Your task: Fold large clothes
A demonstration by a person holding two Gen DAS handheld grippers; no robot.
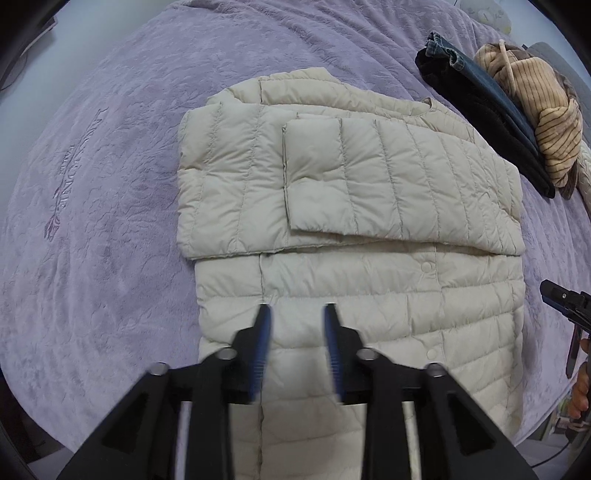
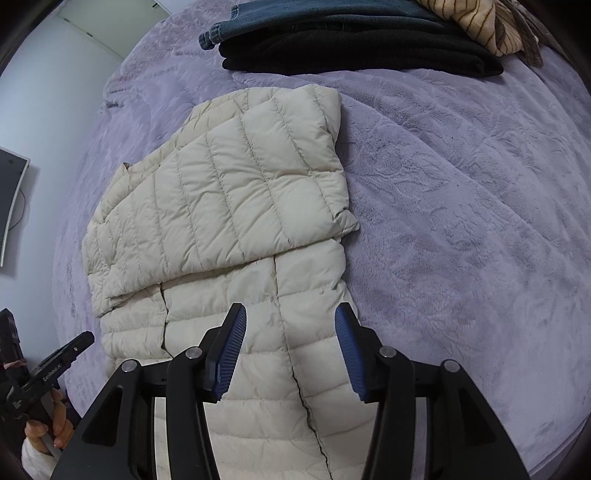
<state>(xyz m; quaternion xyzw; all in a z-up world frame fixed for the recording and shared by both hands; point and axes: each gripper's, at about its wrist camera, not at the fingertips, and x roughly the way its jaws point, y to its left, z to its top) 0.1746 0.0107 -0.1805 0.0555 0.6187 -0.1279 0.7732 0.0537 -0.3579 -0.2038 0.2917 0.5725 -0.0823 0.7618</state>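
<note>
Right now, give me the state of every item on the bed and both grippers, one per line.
Jacket: flat on the blanket, both sleeves folded across the chest, lower half not folded yet.
Jeans: folded, stacked on the black garment.
Black garment: folded, bottom of the stack.
Striped garment: bunched, not folded.
Blanket: spread over the bed.
Left gripper: open, empty, above the hem half.
Right gripper: open, empty.

left gripper [image 1: 297,308]: black angular arms, silver round screws at the pivots
right gripper [image 2: 290,308]: black frame, same silver screws
pads [image 2: 232,345]: blue, ribbed
marking: small white lettering, unreadable
sleeve [image 2: 35,459]: white
</note>
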